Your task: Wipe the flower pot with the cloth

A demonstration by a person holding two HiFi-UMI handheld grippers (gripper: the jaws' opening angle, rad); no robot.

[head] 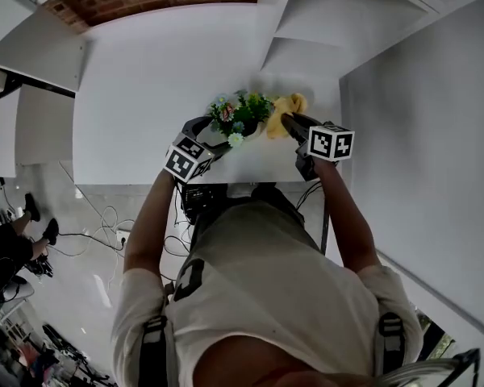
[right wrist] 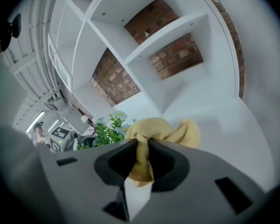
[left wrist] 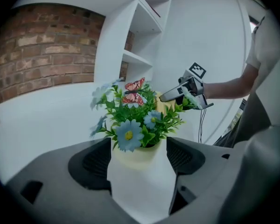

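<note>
Pinching cloth [right wrist: 155, 129], right gripper [right wrist: 141, 146], left gripper [left wrist: 136, 147] spread

Soft cloth [right wrist: 161, 130], smooth matt flower pot [left wrist: 139, 157]

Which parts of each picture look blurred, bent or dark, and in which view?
Head view: even light on the white table, faint shadows, straight lines splayed by the lens. Left gripper view: the flower pot is soft, the leftmost flowers smeared, the corners black. Right gripper view: the shelves bow strongly, the left side is smeared, the yellow cloth fairly crisp.
</note>
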